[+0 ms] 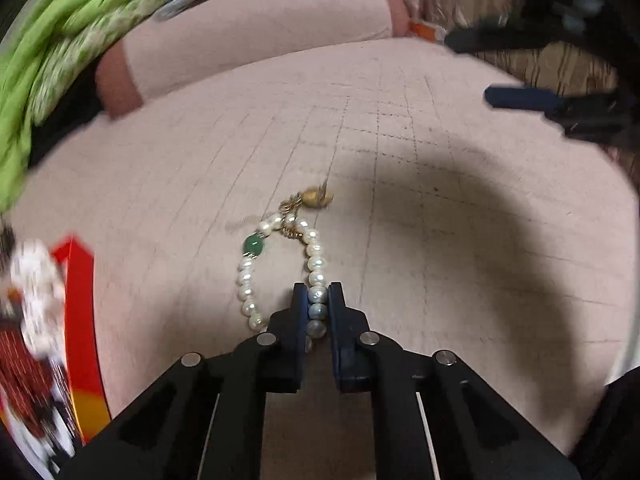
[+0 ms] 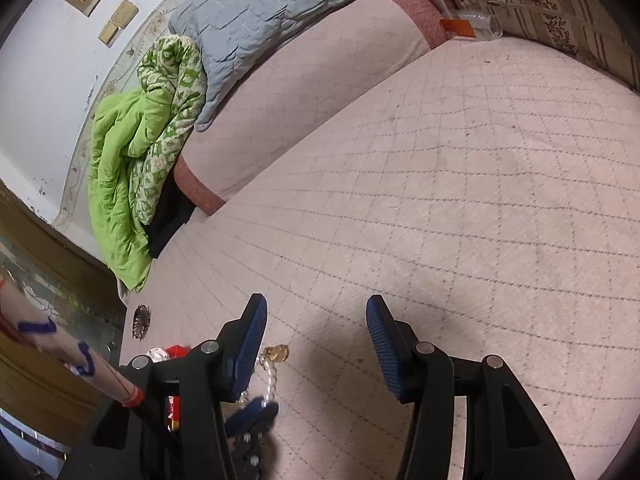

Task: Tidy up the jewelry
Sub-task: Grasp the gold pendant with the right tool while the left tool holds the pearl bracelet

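The left hand-held gripper (image 1: 318, 300) is clamped on the pearl bracelet (image 1: 280, 264), its two dark fingers pinching a short run of pearls on the near right side of the loop. The rest of the bracelet lies flat on the quilted bed (image 1: 440, 240) just ahead of the fingertips: the green bead (image 1: 253, 245) sits ahead and to the left, the gold charm (image 1: 317, 197) farthest ahead, at the clasp end. Gripping the strand across its width, low and near the fingertips, seems chosen so the round pearls cannot roll out sideways — a pinch on one or two pearls is enough to carry the whole loop.

The right hand-held gripper (image 2: 316, 340) stands with its blue-padded fingers apart and nothing between them, hovering over bare quilt. From its own view the bracelet and charm lie below and to the left of its left finger, with the left tool's tips beside them. It appears held clear so as not to crowd the pick, yet near enough to help

A red printed box (image 1: 80, 320) lies to the left of the left hand-held gripper — probably where the jewelry belongs, though that is a guess
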Demonstrator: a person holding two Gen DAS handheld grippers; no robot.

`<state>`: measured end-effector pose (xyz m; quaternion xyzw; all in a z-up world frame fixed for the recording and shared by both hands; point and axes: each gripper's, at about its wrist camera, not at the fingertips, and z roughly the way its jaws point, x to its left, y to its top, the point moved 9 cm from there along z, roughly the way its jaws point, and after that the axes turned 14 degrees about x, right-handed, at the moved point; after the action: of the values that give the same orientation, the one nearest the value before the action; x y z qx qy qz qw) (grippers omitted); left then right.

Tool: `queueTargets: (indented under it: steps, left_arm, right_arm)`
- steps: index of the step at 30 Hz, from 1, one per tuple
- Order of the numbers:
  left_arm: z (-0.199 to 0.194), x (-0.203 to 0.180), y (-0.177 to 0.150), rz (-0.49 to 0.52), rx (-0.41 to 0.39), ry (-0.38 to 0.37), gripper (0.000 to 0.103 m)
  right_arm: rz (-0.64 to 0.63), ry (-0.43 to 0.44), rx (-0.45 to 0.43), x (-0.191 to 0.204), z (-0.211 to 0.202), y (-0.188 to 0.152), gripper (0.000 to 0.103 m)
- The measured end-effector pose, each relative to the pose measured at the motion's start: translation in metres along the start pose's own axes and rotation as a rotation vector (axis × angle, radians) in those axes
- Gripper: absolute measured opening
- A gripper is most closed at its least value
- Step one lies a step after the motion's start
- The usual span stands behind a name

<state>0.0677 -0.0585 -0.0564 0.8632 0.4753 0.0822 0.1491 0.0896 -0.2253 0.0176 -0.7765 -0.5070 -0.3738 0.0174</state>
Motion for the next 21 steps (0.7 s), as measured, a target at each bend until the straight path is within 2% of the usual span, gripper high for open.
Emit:
queueTargets:
  steps: [2,4,9,13,21]
  left_arm:
    - [-0.01,0.004,-0.012,-0.052,0.004,-0.09,0.009]
    - [-0.029,0.006,-0.024,-0.091,-0.04,-0.208,0.009]
    - [-0.088,0.019,-0.025,-0.119,-0.21,-0.33,0.009]
    - [-0.111,0.028,-0.022,-0.099,-0.283,-0.307,0.01]
    - [-0.122,0.049,-0.028,-0.103,-0.338,-0.286,0.01]
  right_arm:
    - [-0.02,-0.003,0.014,0.007,0.006,-0.003,0.056]
    - [-0.042,-0.007,0.035,0.013,0.014,-0.007,0.056]
    - [-0.057,0.015,0.102,0.02,0.038,-0.017,0.056]
    - [-0.059,0.035,0.168,0.027,0.062,-0.029,0.051]
    - [-0.134,-0.044,0.215,0.046,0.097,-0.041,0.051]
